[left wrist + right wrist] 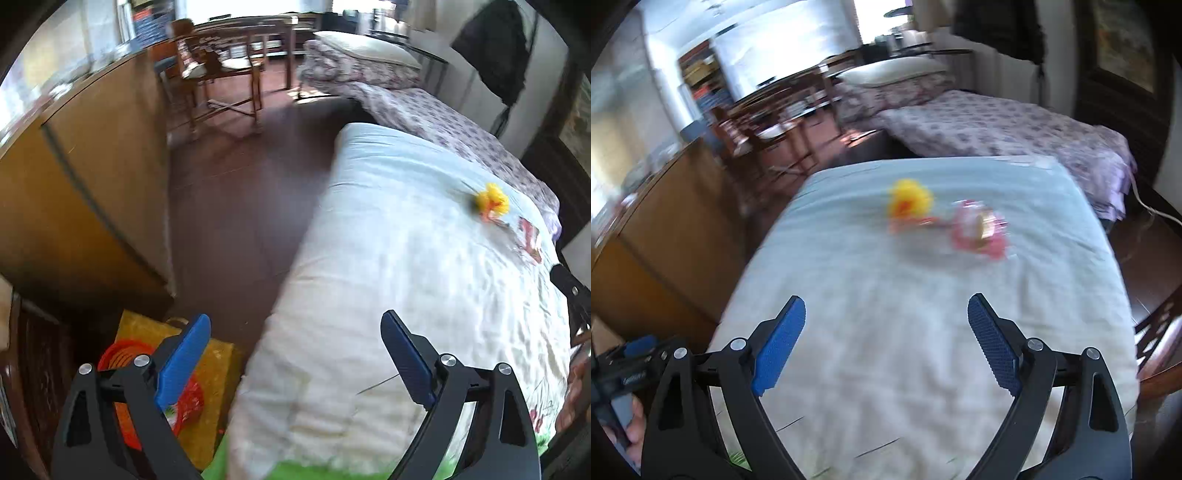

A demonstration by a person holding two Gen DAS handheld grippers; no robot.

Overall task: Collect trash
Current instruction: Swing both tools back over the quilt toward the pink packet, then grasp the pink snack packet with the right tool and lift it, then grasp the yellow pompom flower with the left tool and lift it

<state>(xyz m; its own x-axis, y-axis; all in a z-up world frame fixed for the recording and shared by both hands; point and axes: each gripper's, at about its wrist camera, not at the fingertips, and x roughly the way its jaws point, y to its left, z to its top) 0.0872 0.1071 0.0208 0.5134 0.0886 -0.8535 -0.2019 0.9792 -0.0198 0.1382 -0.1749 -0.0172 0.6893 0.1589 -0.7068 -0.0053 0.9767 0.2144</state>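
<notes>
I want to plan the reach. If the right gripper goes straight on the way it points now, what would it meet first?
Probably the bare white quilt. The open, empty right gripper points down at the bed, short of the yellow wrapper and pink wrapper lying further along. Blur makes depth uncertain.

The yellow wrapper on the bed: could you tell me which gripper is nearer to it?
Right. The right gripper faces the yellow wrapper straight ahead; the left gripper hangs over the bed's near edge, wrapper far right.

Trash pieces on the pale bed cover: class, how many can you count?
2. A yellow crumpled piece lies toward the far end of the bed cover; a pink wrapper lies just to its right. Blur could hide smaller scraps.
</notes>
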